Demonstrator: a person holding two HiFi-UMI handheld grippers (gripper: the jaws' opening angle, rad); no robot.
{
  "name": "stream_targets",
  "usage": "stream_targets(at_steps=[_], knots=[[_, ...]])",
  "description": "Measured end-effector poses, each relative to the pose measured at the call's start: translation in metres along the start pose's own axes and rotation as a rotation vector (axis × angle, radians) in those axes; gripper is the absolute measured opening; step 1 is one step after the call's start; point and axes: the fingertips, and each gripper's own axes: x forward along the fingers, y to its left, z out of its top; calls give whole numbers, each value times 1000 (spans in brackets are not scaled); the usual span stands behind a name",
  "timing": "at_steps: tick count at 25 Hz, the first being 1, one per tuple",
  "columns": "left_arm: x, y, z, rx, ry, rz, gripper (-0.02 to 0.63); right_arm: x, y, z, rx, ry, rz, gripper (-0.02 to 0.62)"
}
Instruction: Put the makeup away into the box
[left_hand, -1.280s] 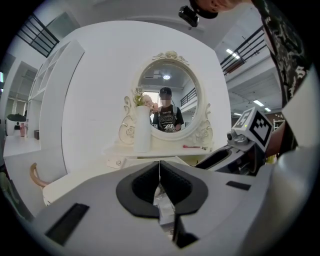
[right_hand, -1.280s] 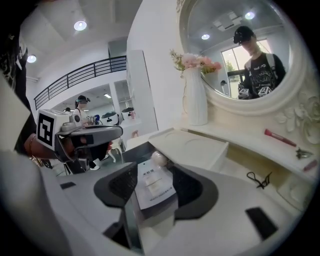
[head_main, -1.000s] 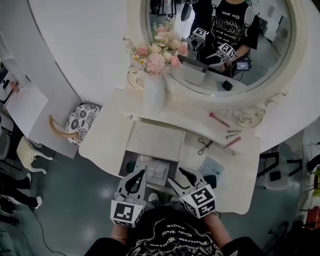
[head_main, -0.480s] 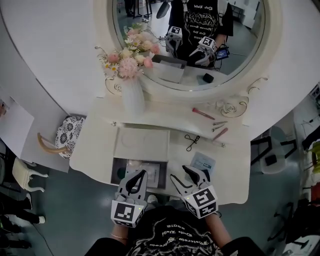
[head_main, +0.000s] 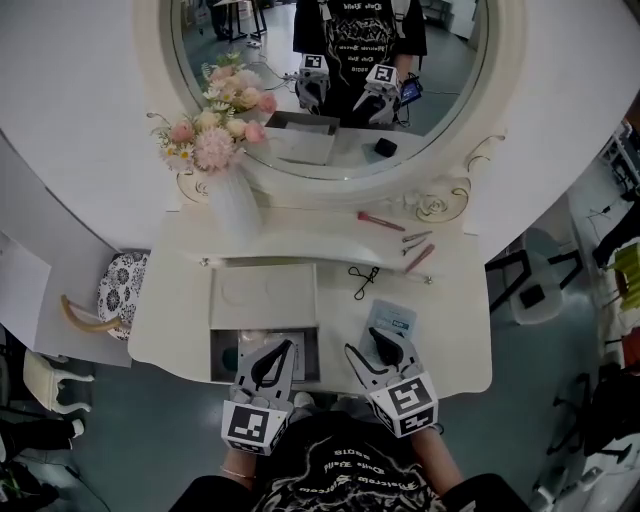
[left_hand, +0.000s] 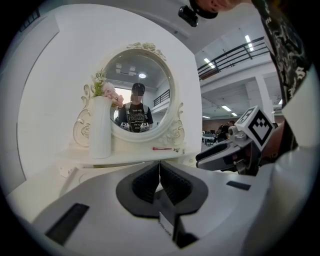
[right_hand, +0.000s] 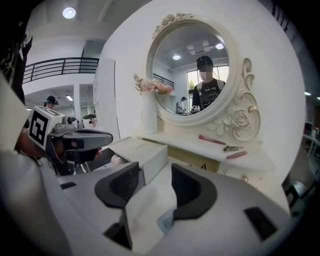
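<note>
head view: your left gripper (head_main: 277, 352) hangs over the open box (head_main: 218, 356) at the front of the table (head_main: 450, 345), with the box's white lid (head_main: 263, 297) just behind it. your right gripper (head_main: 364, 344) is beside the box, over a light-blue packet (head_main: 392, 316). makeup is all outside the box: eyelash curler (head_main: 363, 281) mid-table, and pink brush (head_main: 381, 221), tweezers (head_main: 417, 238) and pink stick (head_main: 419, 258) on the shelf (head_main: 300, 235) under the mirror (head_main: 330, 80).
left gripper view: jaws pressed together, nothing between them.
right gripper view: jaws wide apart and empty, lid ahead of them, brush and tweezers far right on the shelf.
</note>
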Motion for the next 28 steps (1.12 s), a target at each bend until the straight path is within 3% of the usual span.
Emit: stream_targets(at_steps=[10, 17, 28], knots=[[13, -21, 0, 0, 4, -69, 17, -17, -11, -3, -35, -13, -54, 187], [12, -23, 2, -11, 17, -61, 17, -27, -23, -1, -17, -44, -115, 95], [15, -29, -1, -3, 7, -93, 17, -34, -36, 0, -1, -61, -188, 18]])
